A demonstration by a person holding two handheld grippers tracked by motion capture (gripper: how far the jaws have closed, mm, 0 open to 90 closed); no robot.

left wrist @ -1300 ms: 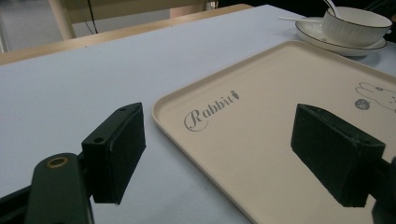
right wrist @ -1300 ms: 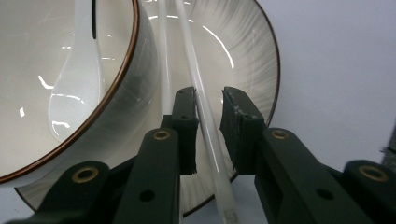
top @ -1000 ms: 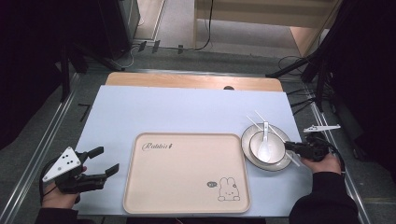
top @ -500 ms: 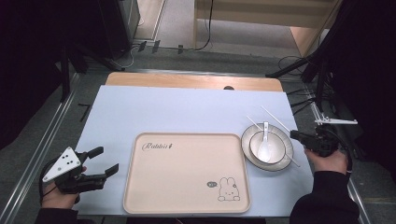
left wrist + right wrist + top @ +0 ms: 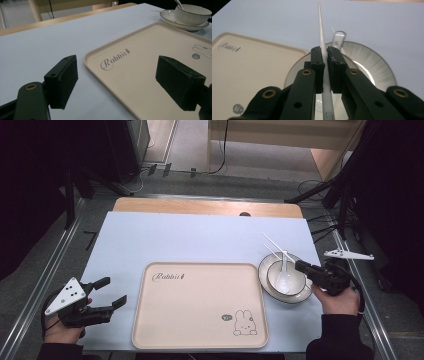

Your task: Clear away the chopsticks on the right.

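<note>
My right gripper point(image 5: 299, 265) hovers at the right rim of a white bowl point(image 5: 272, 275) that sits on a plate point(image 5: 263, 270). In the right gripper view its jaws point(image 5: 324, 51) are shut on a white chopstick point(image 5: 320, 30) that points away over the table. A white spoon point(image 5: 284, 279) lies in the bowl, and a second chopstick point(image 5: 272, 252) rests by the plate's far edge. My left gripper point(image 5: 112, 292) stays open at the beige rabbit tray's point(image 5: 200, 320) left edge, with nothing between its fingers point(image 5: 62, 82).
The tray point(image 5: 150, 62) fills the near middle of the pale blue mat point(image 5: 200, 240). The bowl point(image 5: 191, 13) and plate point(image 5: 175, 21) stand just right of it. A wooden strip point(image 5: 200, 206) edges the far side of the table.
My right gripper has lifted and shifted beside the bowl with the chopstick held in it. The left gripper has stayed where it was.
</note>
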